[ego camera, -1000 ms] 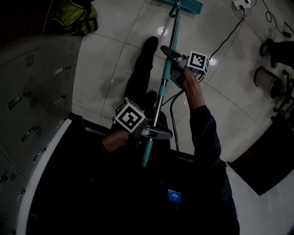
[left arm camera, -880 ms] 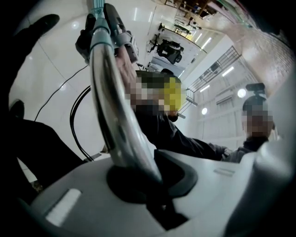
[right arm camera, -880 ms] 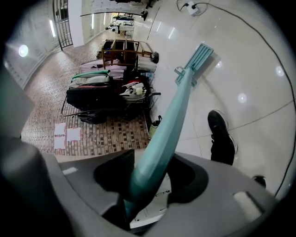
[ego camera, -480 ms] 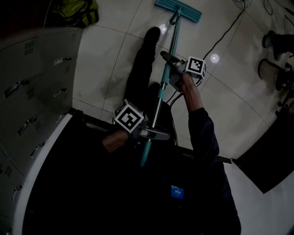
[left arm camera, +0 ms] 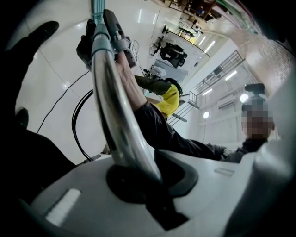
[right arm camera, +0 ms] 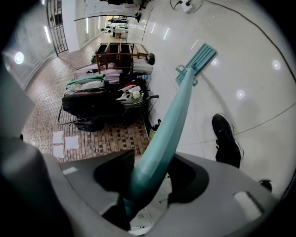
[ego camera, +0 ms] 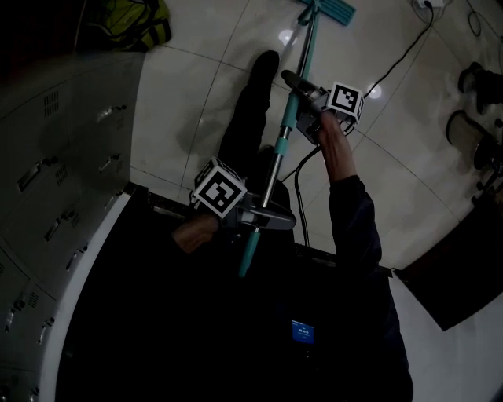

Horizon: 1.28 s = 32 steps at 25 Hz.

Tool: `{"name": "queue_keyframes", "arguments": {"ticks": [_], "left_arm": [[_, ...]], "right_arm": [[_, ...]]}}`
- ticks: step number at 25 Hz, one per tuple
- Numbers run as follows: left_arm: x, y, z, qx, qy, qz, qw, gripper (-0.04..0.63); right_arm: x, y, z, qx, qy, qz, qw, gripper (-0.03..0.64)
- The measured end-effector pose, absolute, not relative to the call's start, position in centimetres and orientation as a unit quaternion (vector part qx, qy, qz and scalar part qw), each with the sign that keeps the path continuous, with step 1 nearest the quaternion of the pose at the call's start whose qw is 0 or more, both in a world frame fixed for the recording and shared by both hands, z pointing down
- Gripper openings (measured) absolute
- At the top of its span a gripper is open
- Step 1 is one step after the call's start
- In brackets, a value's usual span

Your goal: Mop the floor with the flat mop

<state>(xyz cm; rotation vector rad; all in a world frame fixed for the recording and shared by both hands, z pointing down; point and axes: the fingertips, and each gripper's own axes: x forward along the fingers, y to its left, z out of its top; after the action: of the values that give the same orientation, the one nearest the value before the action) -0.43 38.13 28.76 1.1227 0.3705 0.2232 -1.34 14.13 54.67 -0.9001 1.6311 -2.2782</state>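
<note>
The flat mop has a teal head (ego camera: 328, 10) on the pale floor tiles at the top of the head view. Its pole (ego camera: 277, 153) slants down to a teal end grip near my body. My left gripper (ego camera: 266, 221) is shut on the steel lower part of the pole (left arm camera: 114, 106). Higher up, my right gripper (ego camera: 302, 88) is shut on the teal sleeve (right arm camera: 167, 122). In the right gripper view the mop head (right arm camera: 202, 56) lies flat on the floor beyond the jaws. A person's black shoe (right arm camera: 226, 138) stands just beside the pole.
A grey drawer cabinet (ego camera: 59, 149) lines the left side, with a yellow-green bag (ego camera: 130, 20) behind it. A black cable (ego camera: 397, 59) runs across the tiles to a power strip. Dark stools (ego camera: 471, 129) stand at the right. Bags and a wooden crate (right arm camera: 121, 52) sit along the wall.
The mop head has slid farther away, toward the top edge of the head view. My right gripper went forward with the pole. Both grips held.
</note>
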Motion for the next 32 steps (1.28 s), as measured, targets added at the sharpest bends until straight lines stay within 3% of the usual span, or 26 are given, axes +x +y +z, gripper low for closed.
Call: {"name": "queue_keyframes", "arguments": {"ticks": [12,19,25,32], "left_arm": [[1.6,16.3,31.4,0.547,0.14,0.103,0.819,0.055],[2.5,9.1,33.4,0.567,0.134,0.115,0.804,0.05],[3.8,9.1,32.5,0.541,0.145,0.076,0.825,0.052],[1.3,18.9,30.2,0.556,0.156,0.094,0.811,0.041]], "right_arm": [[3.9,-7.3,55.5,-0.322,0.559,-0.757,0.105,0.218],[5.7,-15.5,56.1,-0.331,0.57,-0.746,0.093,0.218],[5.8,-14.9,57.0,-0.322,0.569,-0.752,0.084,0.218],[3.8,-6.2,53.6,-0.313,0.588,-0.74,0.089,0.216]]}}
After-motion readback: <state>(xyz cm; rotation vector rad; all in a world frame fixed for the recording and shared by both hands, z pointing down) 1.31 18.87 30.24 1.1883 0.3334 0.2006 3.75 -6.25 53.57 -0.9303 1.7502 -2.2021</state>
